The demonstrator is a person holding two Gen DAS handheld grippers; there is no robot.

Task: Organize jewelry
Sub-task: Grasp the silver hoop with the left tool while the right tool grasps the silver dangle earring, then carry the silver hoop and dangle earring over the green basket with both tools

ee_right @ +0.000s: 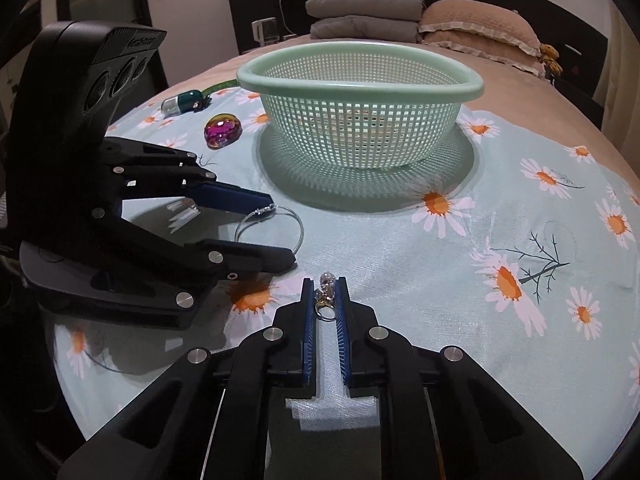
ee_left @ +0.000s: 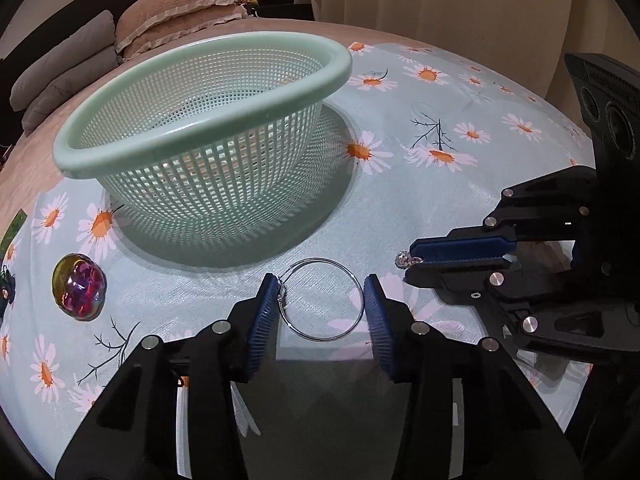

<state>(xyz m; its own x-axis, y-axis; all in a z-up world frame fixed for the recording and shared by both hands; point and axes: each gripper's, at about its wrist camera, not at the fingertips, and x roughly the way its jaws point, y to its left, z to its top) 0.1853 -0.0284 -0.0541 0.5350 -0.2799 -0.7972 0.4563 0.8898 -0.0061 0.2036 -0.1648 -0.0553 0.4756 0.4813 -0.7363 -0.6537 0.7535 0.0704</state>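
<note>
A thin silver hoop bracelet (ee_left: 320, 300) lies on the daisy-print cloth (ee_left: 400, 208) between the open blue pads of my left gripper (ee_left: 322, 294); its clasp touches the left pad (ee_left: 266, 312). The hoop also shows in the right wrist view (ee_right: 272, 226). My right gripper (ee_right: 325, 294) is shut on a small crystal ring (ee_right: 326, 292), low over the cloth; the ring shows at its tip in the left wrist view (ee_left: 404, 259). A pale green mesh basket (ee_left: 208, 92) stands just beyond, also in the right wrist view (ee_right: 360, 80).
An iridescent purple gem piece (ee_left: 78, 288) lies left of the basket, also in the right wrist view (ee_right: 222, 130). A small teal-and-silver item (ee_right: 184, 102) lies farther back. Pillows (ee_right: 476, 24) and folded grey blankets (ee_right: 364, 12) sit behind on the bed.
</note>
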